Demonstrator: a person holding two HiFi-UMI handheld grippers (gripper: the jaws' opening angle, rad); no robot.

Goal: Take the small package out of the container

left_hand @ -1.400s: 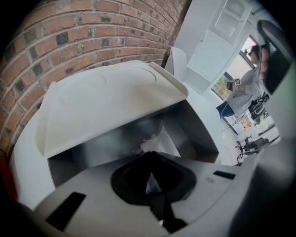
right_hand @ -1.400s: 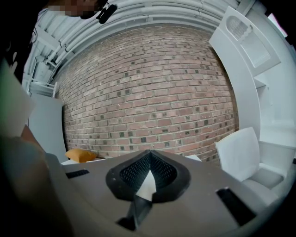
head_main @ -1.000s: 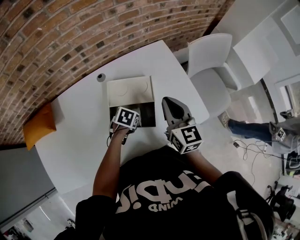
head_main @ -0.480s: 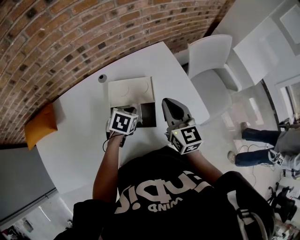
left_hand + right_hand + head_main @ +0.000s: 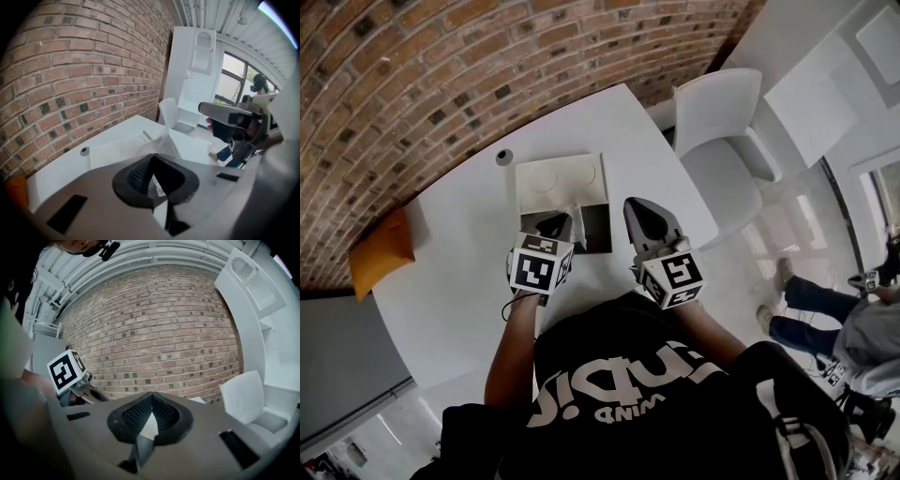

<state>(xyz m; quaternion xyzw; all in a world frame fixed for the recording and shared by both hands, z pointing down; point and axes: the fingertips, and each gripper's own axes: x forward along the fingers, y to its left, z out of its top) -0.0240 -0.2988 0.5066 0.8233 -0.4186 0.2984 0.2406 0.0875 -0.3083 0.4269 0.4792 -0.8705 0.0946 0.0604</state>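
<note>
Left gripper (image 5: 555, 227): jaws pressed together on the small clear package (image 5: 572, 214), which is held just above the container (image 5: 598, 231). The container is a black tray, its white lid (image 5: 561, 176) lying open on the far side.
Right gripper (image 5: 640, 208): jaws together, nothing between them; just right of the container, not touching it.
White table (image 5: 455, 272): bare surface to the left and near side; its right edge runs close by the right gripper.
Small grey cylinder (image 5: 503, 156): near the far edge.
White chair (image 5: 722, 131): beyond the right corner.
</note>
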